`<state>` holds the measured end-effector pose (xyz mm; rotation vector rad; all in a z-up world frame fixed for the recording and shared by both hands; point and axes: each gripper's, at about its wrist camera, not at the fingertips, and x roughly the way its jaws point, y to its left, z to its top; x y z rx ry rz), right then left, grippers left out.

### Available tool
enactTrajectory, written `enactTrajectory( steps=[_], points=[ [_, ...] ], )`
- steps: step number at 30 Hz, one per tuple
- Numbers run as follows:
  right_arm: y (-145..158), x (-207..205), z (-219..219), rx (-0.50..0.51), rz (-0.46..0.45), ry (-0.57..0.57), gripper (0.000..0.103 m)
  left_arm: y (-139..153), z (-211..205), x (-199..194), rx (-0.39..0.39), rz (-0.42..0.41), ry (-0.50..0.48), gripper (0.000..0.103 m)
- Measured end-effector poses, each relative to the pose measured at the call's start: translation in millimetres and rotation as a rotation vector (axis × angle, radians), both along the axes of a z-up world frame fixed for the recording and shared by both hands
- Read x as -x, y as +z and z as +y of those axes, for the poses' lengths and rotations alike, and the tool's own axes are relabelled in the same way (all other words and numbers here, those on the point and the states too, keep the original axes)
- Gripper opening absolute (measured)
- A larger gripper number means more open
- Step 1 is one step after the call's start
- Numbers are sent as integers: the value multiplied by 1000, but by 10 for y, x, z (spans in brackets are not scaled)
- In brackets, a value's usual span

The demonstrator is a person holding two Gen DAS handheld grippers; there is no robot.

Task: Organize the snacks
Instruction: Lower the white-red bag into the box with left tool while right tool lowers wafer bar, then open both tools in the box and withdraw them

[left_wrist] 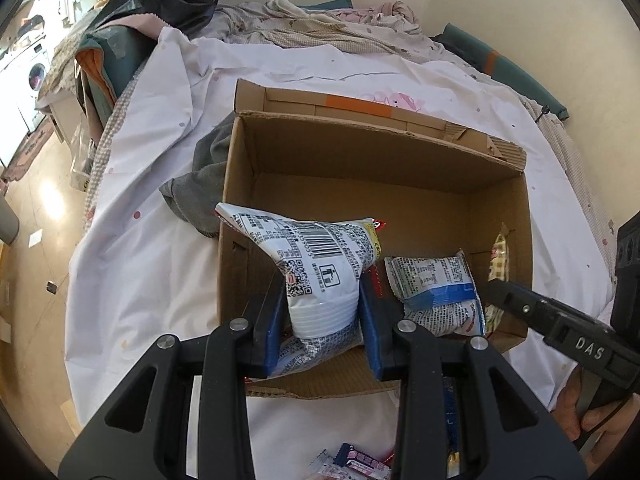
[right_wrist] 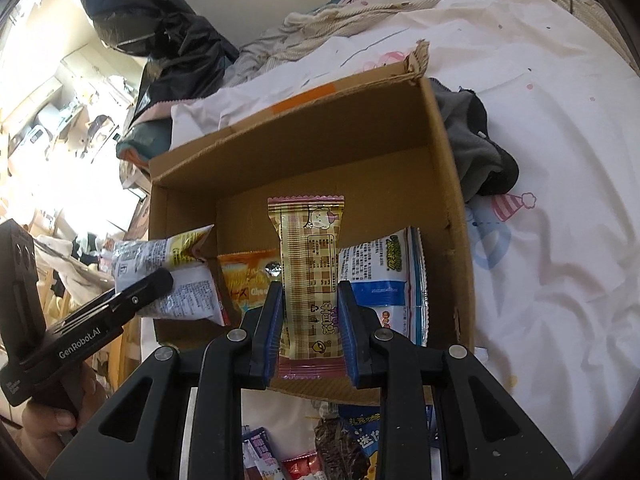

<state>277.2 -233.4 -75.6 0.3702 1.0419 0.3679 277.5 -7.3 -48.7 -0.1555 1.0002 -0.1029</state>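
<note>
Left wrist view: your left tongs [left_wrist: 324, 312] pinch a crinkly white foil snack bag [left_wrist: 316, 264] over the corrugated cardboard box [left_wrist: 400, 152], which sits on a rumpled white bedsheet [left_wrist: 160, 240]. Right wrist view: your right tongs [right_wrist: 308, 328] pinch a glossy plaid wafer packet [right_wrist: 310, 272] upright over the same box [right_wrist: 320, 144], above flat packets inside.

Bright daylight blown out at left, sharp centre, heavy fisheye-warped dark corners.

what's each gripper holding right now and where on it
Left gripper clamps the white barcode snack bag near its lower end. Right gripper clamps the checked yellow snack bar across its lower half.
</note>
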Motion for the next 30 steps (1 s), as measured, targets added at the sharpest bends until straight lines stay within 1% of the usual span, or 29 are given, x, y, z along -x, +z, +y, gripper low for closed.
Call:
enactTrajectory(
  steps=[6, 14, 19, 21, 24, 25, 26, 27, 28, 29, 30],
  points=[
    [-56, -36, 87, 1, 29, 22, 28, -9, -37, -3, -6, 1, -16, 31],
    [-80, -22, 114, 1, 42, 35, 30, 0, -74, 17, -1, -5, -22, 31],
    [-89, -28, 114, -7, 48, 36, 30, 2, -100, 26, -22, -14, -36, 31],
    [-82, -32, 122, -11, 45, 40, 30, 14, -116, 37, -36, -22, -38, 33],
    [-65, -37, 122, -16, 35, 41, 31, 32, -131, 53, -45, -34, -42, 43],
    [-56, -36, 113, -23, 30, 39, 31, 37, -129, 56, -46, -35, -41, 51],
    [-48, -38, 110, -28, 27, 38, 31, 47, -125, 62, -51, -38, -35, 62],
    [-40, -39, 106, -30, 24, 38, 31, 57, -113, 58, -55, -43, -28, 68],
    [-31, -39, 95, -30, 20, 35, 31, 75, -103, 67, -61, -52, -20, 78],
    [-24, -39, 84, -30, 19, 31, 37, 104, -89, 82, -71, -71, -4, 87],
    [-19, -42, 77, -31, 19, 25, 53, 129, -79, 91, -82, -85, 7, 89]
  ],
)
